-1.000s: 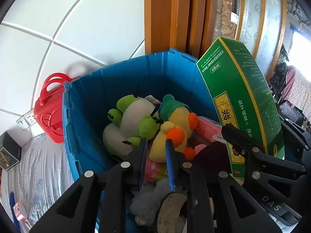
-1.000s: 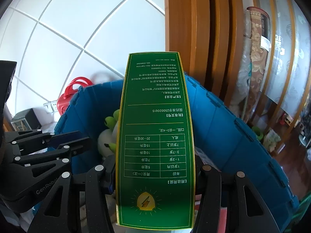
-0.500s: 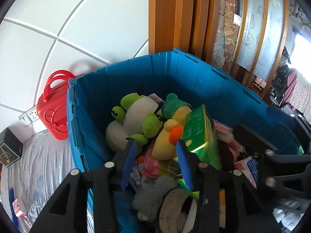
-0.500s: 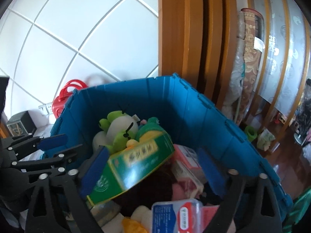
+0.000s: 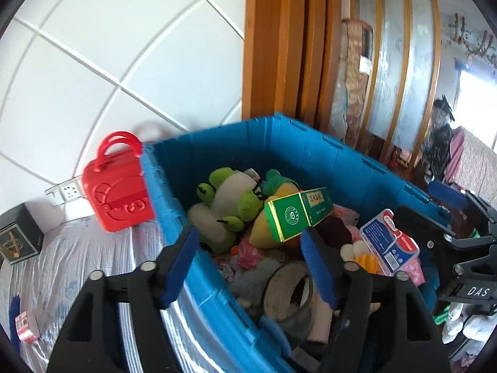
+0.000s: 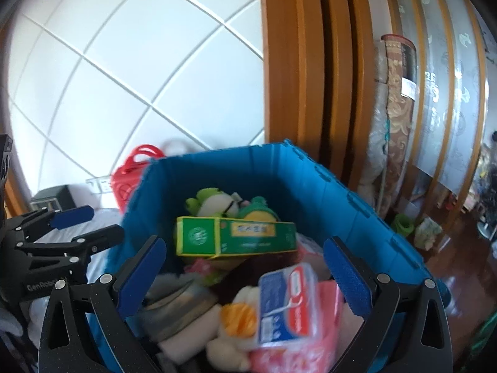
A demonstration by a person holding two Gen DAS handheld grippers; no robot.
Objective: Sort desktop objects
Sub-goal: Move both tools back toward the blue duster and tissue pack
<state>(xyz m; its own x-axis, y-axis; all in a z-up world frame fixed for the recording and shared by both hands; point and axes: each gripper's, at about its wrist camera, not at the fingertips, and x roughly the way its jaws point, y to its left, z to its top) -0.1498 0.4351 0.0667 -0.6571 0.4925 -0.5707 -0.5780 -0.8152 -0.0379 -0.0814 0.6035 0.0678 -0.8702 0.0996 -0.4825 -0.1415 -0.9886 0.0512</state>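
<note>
Against a white tiled wall (image 5: 93, 46), a green box (image 6: 236, 237) lies atop toys in the blue bin (image 6: 326, 192); left tool (image 5: 248, 264), jaws just opening, and right tool (image 6: 245, 267) gape empty.

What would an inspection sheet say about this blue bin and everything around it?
Surface: table under a clear plastic cover.
Job's things: green box lies on the plush toys in the blue bin.
Clutter: frog plush, tape roll, blue-and-red packet in the bin.
Grippers: left tool open, jaws just opening, nothing between; right tool open, empty.
Cables: nothing seen.
Surroundings: red toy case, wall socket, tiled wall, wooden door frame.
</note>
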